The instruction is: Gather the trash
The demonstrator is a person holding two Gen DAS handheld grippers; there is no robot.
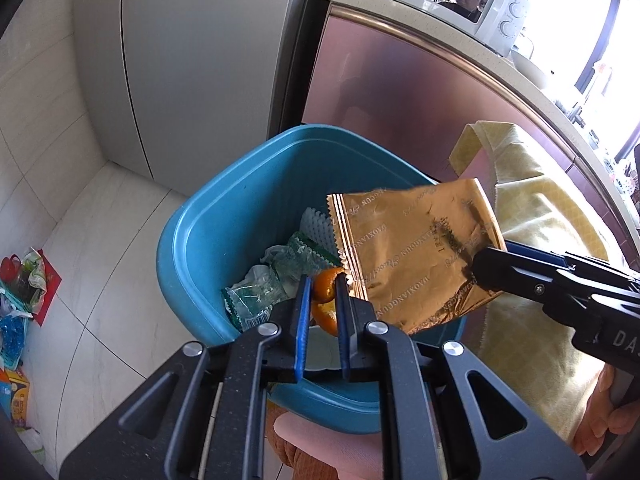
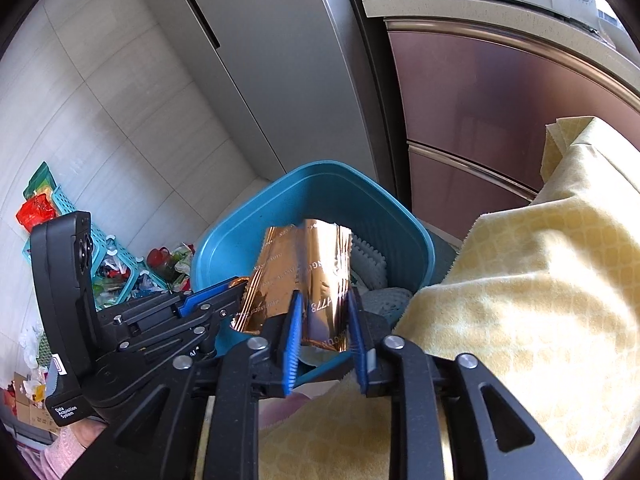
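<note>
Trash is being dropped into the blue bin [image 1: 192,232] from both hands at once. In the left wrist view, the left gripper [image 1: 322,280] hangs over the bin's near rim with its fingers nearly together, clamped on a piece of orange peel [image 1: 325,318], held right above the opening so it will fall in beside the clear plastic wrappers [image 1: 272,280] already inside. The right gripper [image 1: 478,266] comes in from the side, holding a gold wrapper [image 1: 408,248] by one corner, slanted over the bin. In the right wrist view, that wrapper [image 2: 320,248] curls between the right fingers, which stand slightly apart yet touch it on both sides; the hold looks light, probably ready for release. A yellow cloth [image 2: 520,280] drapes over the surface just beside the bin.
</note>
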